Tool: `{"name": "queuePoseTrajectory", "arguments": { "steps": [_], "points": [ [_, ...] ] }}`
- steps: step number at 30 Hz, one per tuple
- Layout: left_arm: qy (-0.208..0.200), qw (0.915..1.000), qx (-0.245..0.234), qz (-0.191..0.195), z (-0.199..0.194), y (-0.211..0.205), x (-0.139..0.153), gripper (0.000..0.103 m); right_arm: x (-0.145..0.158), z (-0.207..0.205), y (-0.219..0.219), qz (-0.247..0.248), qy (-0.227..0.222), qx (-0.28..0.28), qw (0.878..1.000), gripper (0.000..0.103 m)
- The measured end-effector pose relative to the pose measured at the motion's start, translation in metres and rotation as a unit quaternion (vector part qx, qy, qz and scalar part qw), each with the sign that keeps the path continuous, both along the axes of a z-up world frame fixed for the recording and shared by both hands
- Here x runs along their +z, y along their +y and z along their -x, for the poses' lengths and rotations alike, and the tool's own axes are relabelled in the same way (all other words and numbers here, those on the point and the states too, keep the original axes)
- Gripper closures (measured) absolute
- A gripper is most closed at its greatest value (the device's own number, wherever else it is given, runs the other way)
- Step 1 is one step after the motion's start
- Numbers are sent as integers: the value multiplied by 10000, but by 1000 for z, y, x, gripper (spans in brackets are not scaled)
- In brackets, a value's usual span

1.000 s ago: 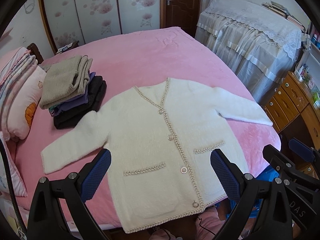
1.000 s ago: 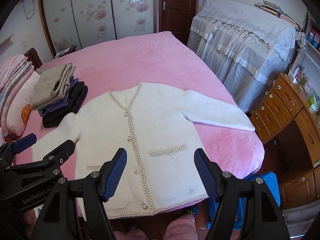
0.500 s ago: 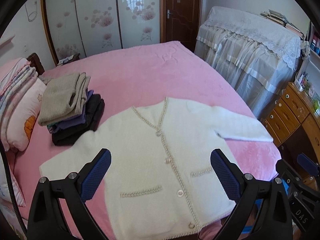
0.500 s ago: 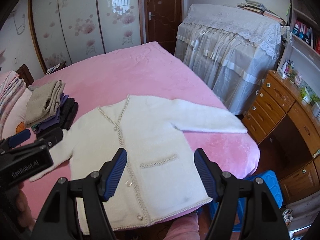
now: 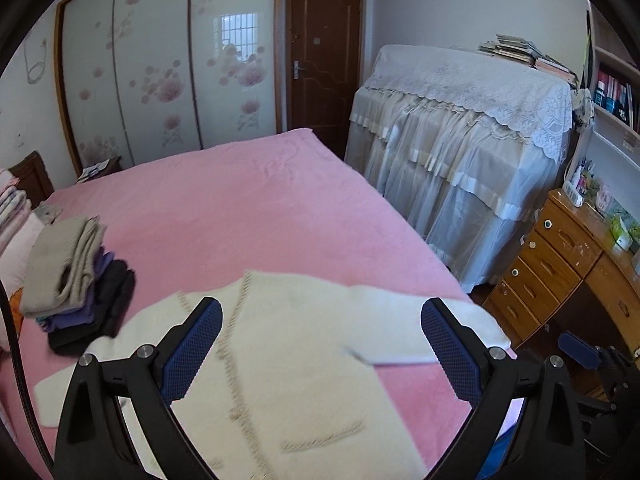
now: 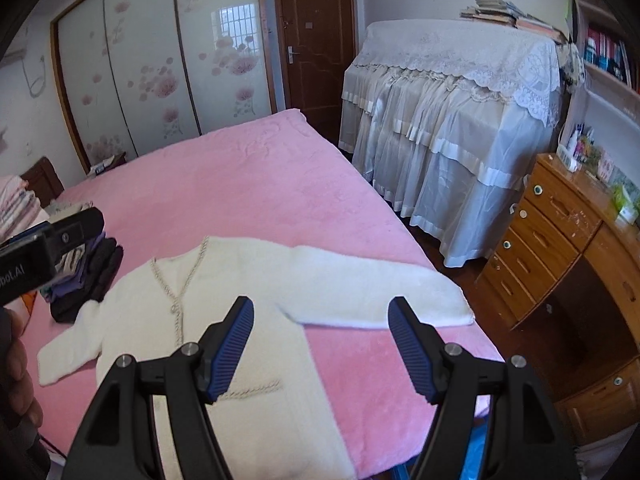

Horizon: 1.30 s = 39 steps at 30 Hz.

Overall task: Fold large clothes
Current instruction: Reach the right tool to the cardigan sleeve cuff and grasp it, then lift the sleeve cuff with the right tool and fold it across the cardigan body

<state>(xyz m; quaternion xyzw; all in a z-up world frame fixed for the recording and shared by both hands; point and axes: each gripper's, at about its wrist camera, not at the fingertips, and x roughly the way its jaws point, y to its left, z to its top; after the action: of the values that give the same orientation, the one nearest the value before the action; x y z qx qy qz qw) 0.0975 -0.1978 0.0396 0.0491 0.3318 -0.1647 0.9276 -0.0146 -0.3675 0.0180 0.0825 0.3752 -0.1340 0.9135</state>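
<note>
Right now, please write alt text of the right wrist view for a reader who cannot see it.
A white cardigan lies flat, sleeves spread, on a pink bed, with the open right gripper above it, holding nothing. A stack of folded clothes sits at the left, partly behind the left gripper; a wooden dresser stands at the right.

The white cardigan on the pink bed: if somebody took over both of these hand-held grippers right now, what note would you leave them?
Left gripper: open, holding nothing, above the cardigan.
Right gripper: open, holding nothing, also above it.
White cardigan: lies flat and face up on the pink bed, buttoned, both sleeves spread out to the sides, hem at the near edge.
Stack of folded clothes: on the bed beside the cardigan's left sleeve.
Done: cardigan laid out; no fold shows on it.
Left: fold in the sleeves, fold the body, probably add it to the stack.
</note>
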Motion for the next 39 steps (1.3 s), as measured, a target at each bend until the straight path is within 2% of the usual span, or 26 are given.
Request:
{"name": "queuePoseTrajectory", "arguments": {
  "steps": [5,9,13,16,20,25,30,32,39],
  "points": [
    [221,9993,181,-244,-38,-73,-36,4,-40,-20,-78,-306,264,-55,9992,33],
    [470,9983,285,-191,-65,-119,-78,4,-79,-34,-137,-692,557,-151,9959,41],
    [744,9962,288,-336,-86,-161,-122,4,-123,-44,-187,-1171,883,-342,9886,41],
    [923,9947,262,-368,-95,-187,-152,4,-157,-45,-220,-1542,1156,-603,9794,41],
    [1160,9920,149,-475,-100,-219,-186,4,-200,-39,-260,-2316,1379,-1021,9575,41],
    [1368,9880,-90,-714,-96,-253,-219,4,-241,-33,-287,-2944,1535,-1385,9331,41],
    [1454,9848,-218,-925,-94,-271,-236,4,-274,-35,-303,-3406,1562,-1695,9115,41],
    [1489,9837,-204,-983,-95,-272,-239,4,-285,-40,-308,-3571,1544,-1768,9041,45],
    [1680,9807,-13,-1005,-102,-260,-245,4,-309,-53,-320,-3767,1587,-1967,8912,57]
  ]
}}
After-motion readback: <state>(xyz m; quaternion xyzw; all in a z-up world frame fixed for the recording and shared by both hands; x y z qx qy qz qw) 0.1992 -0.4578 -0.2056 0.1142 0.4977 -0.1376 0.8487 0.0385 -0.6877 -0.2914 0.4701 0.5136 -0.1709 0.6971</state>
